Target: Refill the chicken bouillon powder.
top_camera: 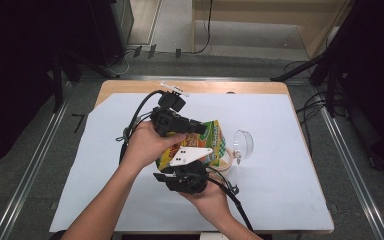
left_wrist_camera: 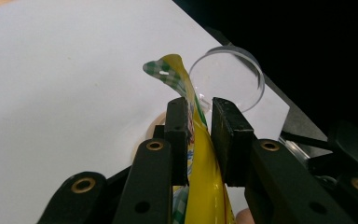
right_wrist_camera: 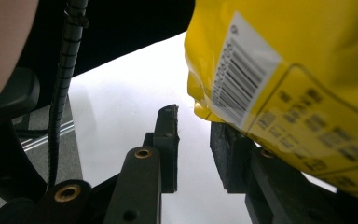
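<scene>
A yellow snack bag with a green-checked top edge is held up over the middle of the table. My left gripper comes in from the left and is shut on the bag's edge; in the left gripper view the thin bag runs between the two jaws of the left gripper. My right gripper sits just below the bag, near the front. In the right gripper view, the right gripper stands open. The barcode corner of the bag hangs above its right jaw, not between the jaws.
A clear plastic cup lies on its side just right of the bag, also seen past the jaws as the cup. A tan ring lies beside it. White paper covers the table. A white pen lies at the far edge.
</scene>
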{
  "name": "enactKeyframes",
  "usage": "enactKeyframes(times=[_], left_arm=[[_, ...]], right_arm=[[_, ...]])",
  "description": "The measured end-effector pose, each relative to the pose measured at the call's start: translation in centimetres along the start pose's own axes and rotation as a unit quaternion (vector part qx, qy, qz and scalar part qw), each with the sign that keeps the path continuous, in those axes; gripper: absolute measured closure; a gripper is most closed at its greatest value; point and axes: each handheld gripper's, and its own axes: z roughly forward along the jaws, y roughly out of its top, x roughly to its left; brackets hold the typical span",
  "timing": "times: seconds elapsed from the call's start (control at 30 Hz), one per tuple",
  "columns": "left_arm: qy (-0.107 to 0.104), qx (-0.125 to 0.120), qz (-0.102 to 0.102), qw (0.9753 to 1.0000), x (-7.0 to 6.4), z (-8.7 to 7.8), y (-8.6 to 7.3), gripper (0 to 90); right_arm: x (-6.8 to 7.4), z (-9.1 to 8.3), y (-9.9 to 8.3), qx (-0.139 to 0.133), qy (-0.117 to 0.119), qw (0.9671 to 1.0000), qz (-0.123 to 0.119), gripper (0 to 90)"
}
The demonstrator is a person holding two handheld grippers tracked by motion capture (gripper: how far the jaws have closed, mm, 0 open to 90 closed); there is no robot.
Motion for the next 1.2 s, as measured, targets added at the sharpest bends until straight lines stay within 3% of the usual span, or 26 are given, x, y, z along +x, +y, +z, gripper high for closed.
enactKeyframes(times=[0.37, 0.8, 1.03, 1.2], left_arm=[[-0.009, 0.011, 0.006, 0.9999, 0.1, -0.5, -1.0, 80.3], [-0.01, 0.018, -0.001, 0.9998, 1.0, -0.3, -2.0, 78.3], [-0.011, 0.021, 0.021, 0.9995, 1.0, -0.6, -2.4, 81.9], [-0.014, 0.027, 0.015, 0.9994, 1.5, -0.8, -2.6, 82.3]], right_arm=[[0.4, 1.0, -1.1, -0.006, 0.026, 0.9994, -0.022, 60.9], [0.4, 1.7, -2.0, 0.007, 0.043, 0.9989, -0.015, 57.2], [0.2, 1.9, -2.4, 0.01, 0.045, 0.9988, -0.016, 54.0], [0.2, 2.2, -2.6, 0.016, 0.045, 0.9988, -0.012, 52.3]])
